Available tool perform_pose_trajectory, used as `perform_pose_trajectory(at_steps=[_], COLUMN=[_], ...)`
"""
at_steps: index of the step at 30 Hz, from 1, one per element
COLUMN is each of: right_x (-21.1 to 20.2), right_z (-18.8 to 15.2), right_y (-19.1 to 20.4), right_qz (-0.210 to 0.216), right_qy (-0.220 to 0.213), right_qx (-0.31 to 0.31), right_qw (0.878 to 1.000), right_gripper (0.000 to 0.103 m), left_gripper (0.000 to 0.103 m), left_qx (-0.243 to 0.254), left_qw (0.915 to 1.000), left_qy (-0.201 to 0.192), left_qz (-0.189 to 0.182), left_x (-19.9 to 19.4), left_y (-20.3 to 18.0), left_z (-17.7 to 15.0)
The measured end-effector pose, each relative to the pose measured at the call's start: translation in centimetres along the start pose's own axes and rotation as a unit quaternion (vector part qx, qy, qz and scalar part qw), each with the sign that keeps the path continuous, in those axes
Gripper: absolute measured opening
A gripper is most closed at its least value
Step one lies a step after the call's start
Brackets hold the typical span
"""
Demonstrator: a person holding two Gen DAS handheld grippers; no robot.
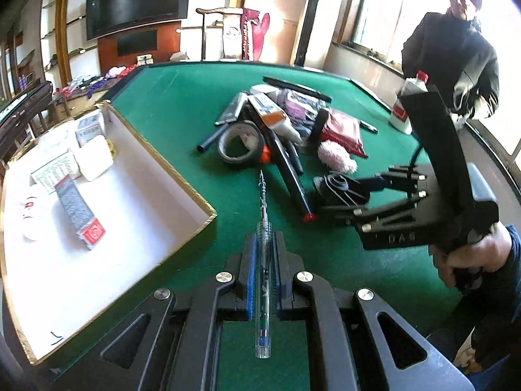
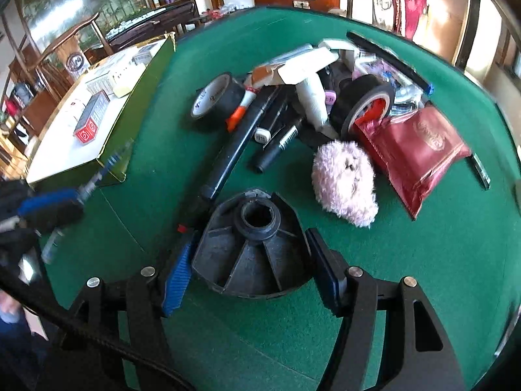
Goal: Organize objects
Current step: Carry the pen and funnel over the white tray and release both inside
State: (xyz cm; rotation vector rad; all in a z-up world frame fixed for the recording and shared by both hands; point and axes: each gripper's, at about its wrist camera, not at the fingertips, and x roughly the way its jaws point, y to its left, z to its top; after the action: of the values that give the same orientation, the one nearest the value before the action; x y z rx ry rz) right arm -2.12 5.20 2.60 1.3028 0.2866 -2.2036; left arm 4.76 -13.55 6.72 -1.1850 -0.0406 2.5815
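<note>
A green felt table (image 1: 182, 97) carries an open white box (image 1: 136, 176), a white bottle (image 1: 405, 104), a ribbed black disc (image 2: 257, 251) and a heap of clutter (image 2: 325, 97).

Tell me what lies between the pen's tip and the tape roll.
Only bare green felt: in the left wrist view, the pen tip stops short of the tape roll.

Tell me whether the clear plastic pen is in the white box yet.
Out. The clear plastic pen sits clamped in the left gripper, beside the white box.
</note>
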Motion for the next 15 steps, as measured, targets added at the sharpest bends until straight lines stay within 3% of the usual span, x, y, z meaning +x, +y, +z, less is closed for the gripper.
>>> perform_pose_trajectory(at_steps=[4,9,15], right_x=[-0.5,-1.7,-1.8], right_z=[-0.2,-0.1,0.0], right_y=[0.6,-0.5,-2.2], right_qz=[0.01,0.049,0.153], right_qy=[-0.008,-0.027,-0.029], right_qx=[-0.013,0.022,0.097], right_qw=[1.0,0.998,0.983], right_gripper=[0.064,0.064,0.064], left_gripper=[0.007,0.007,0.007], left_qx=[-0.019,-0.048,-0.087], left_qw=[0.9997,0.9981,0.9942], left_qy=[-0.015,-0.038,-0.062], left_qz=[-0.002,-0.001,0.009], left_x=[-1.2,-3.1,-5.0], left_y=[1.5,3.7,7.0], left_z=[0.1,0.5,0.7])
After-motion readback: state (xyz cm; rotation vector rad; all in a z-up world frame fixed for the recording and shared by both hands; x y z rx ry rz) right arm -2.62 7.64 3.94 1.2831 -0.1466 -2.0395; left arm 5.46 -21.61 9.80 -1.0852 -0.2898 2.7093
